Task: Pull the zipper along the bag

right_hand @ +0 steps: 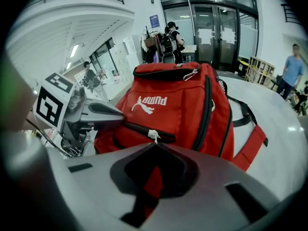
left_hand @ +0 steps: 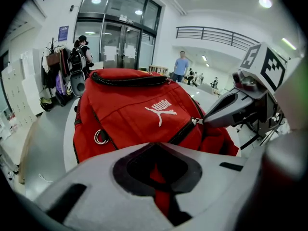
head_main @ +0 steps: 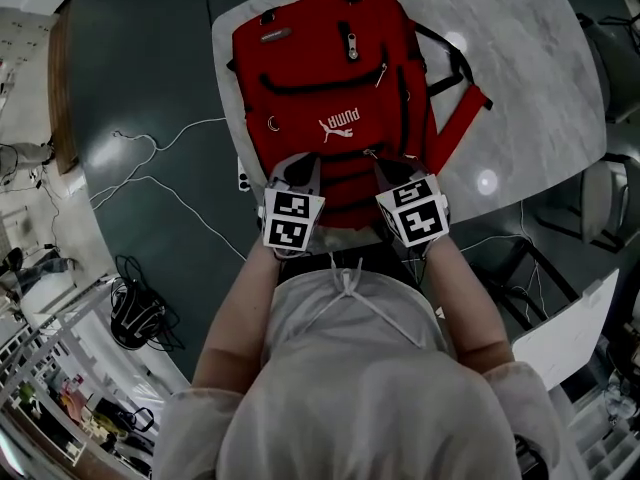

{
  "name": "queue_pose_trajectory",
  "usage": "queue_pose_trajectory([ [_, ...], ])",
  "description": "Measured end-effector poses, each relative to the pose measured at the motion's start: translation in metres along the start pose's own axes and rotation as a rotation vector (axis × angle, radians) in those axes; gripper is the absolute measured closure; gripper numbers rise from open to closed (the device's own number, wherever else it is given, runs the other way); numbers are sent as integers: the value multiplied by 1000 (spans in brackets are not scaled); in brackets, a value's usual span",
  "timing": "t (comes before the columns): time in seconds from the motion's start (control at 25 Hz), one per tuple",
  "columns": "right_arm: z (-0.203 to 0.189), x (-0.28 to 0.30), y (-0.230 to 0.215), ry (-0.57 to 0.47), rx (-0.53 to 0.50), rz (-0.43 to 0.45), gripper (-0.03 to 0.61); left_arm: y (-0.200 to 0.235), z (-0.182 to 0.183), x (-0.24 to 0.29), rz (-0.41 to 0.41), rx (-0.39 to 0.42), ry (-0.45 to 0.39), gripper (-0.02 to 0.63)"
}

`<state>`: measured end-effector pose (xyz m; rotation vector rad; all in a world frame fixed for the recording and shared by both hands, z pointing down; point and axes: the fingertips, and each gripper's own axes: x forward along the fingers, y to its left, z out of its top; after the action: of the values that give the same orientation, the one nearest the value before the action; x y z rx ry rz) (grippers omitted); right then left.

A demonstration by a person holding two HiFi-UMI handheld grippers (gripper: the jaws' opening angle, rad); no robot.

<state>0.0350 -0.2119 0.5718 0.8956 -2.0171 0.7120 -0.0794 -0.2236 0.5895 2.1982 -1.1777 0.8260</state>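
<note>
A red backpack (head_main: pixel 330 88) with a white logo lies flat on the marble table (head_main: pixel 520 78). My left gripper (head_main: pixel 298 168) is at the bag's near edge, left of centre. In the left gripper view its jaws (left_hand: pixel 155 146) are shut on a fold of the red fabric. My right gripper (head_main: pixel 388 171) is beside it on the right, shut on the silver zipper pull (left_hand: pixel 195 121) of a black pocket zipper (left_hand: pixel 182 133). In the right gripper view the pull (right_hand: pixel 153 135) sits right at the tip of the right gripper (right_hand: pixel 155 146), with the left gripper (right_hand: pixel 113 114) holding the fabric just left of the zipper.
The bag's red and black shoulder straps (head_main: pixel 462 108) trail off to its right on the table. White cables (head_main: pixel 150 173) lie on the dark floor to the left. Chairs (head_main: pixel 600 203) stand at the right. People stand far off by the glass doors (left_hand: pixel 118 44).
</note>
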Motion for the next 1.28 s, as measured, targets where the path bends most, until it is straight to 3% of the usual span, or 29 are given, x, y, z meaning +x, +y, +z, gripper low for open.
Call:
queue_pose_trajectory([
  [0.16, -3, -3, -12, -2, 12, 2, 552, -1, 0, 0, 20, 11, 10, 592],
  [0.48, -9, 1, -36, 7, 26, 38, 551, 0, 0, 3, 54, -53, 5, 592],
  [0.88, -9, 2, -32, 24, 52, 112, 551, 5, -3, -1, 100, -152, -15, 592],
  [1.08, -8, 3, -39, 14, 88, 53, 548, 5, -2, 2, 96, -160, -19, 592],
  [1.12, -7, 2, -39, 9, 86, 41, 543, 5, -2, 2, 91, -158, -18, 592],
  [1.2, -4, -1, -36, -6, 79, 35, 427, 5, -2, 1, 80, -157, -14, 592],
  [1.28, 1, -6, -34, -29, 75, 30, 417, 4, 0, 0, 65, -155, -12, 592],
])
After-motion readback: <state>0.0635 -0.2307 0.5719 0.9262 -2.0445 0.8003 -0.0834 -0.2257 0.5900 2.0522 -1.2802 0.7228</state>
